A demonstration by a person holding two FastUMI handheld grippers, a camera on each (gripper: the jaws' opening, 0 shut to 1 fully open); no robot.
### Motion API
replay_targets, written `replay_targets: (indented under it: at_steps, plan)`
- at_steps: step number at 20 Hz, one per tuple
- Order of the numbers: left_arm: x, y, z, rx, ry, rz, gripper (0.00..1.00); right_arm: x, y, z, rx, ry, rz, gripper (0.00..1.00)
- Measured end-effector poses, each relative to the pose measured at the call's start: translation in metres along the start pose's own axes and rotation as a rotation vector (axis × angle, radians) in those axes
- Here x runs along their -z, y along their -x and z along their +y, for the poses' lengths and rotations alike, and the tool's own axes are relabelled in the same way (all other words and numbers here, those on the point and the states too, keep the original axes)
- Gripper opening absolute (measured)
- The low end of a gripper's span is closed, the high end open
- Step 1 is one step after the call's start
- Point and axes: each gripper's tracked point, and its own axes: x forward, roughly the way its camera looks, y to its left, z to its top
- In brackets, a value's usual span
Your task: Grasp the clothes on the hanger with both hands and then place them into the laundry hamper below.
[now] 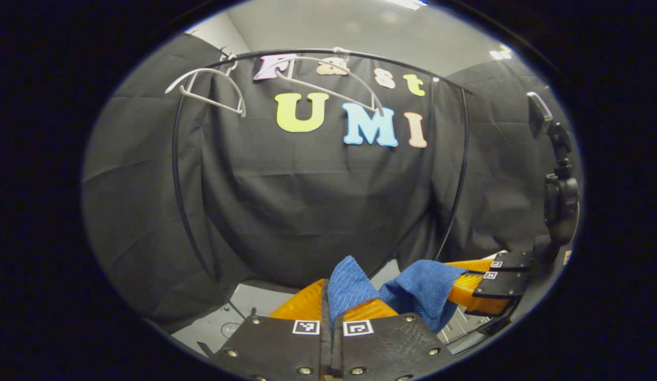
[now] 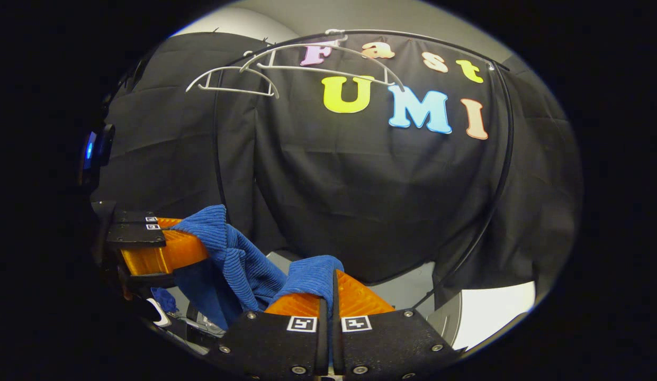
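While both tools gripped it, the blue cloth (image 1: 413, 291) hung stretched btwn them, low in front of the rail (image 1: 317, 52). Left gripper (image 1: 331, 312) was clamped on one end, right gripper (image 2: 328, 296) on the other. Two white hangers (image 2: 286, 71) sat bare near the rail's left end.

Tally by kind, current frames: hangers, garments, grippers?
White hangers on the rail: 2
Blue garment, pinched by both grippers: 1
Grippers: 2, left gripper, right gripper
Total: 5
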Motion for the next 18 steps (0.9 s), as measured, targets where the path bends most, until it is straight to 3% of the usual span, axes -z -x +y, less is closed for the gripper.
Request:
replay_targets:
  at_steps: [6,10,13,15,16,17,18]
  plan:
    - [0.064,-0.007,0.017,-0.025,-0.032,0.15,0.01,0.058,-0.012,0.007,-0.012,0.047,0.149,0.05]
    - [0.111,-0.007,0.025,-0.03,-0.04,0.267,0.03,0.098,-0.011,0.012,-0.063,0.065,0.284,0.06]
    - [0.145,-0.002,0.03,-0.043,-0.045,0.346,0.1,0.119,-0.007,0.011,-0.066,0.068,0.345,0.12]
    - [0.146,0.006,0.033,-0.048,-0.057,0.352,0.43,0.129,-0.004,0.013,-0.06,0.07,0.365,0.21]
    - [0.146,0.013,0.035,-0.053,-0.055,0.35,0.6,0.13,-0.002,0.011,-0.058,0.07,0.369,0.38]
    - [0.141,0.016,0.037,-0.06,-0.053,0.335,0.77,0.129,-0.002,0.009,-0.05,0.071,0.366,0.48]
    - [0.141,0.018,0.04,-0.07,-0.052,0.32,0.93,0.125,0.004,0.007,-0.042,0.071,0.36,0.67]
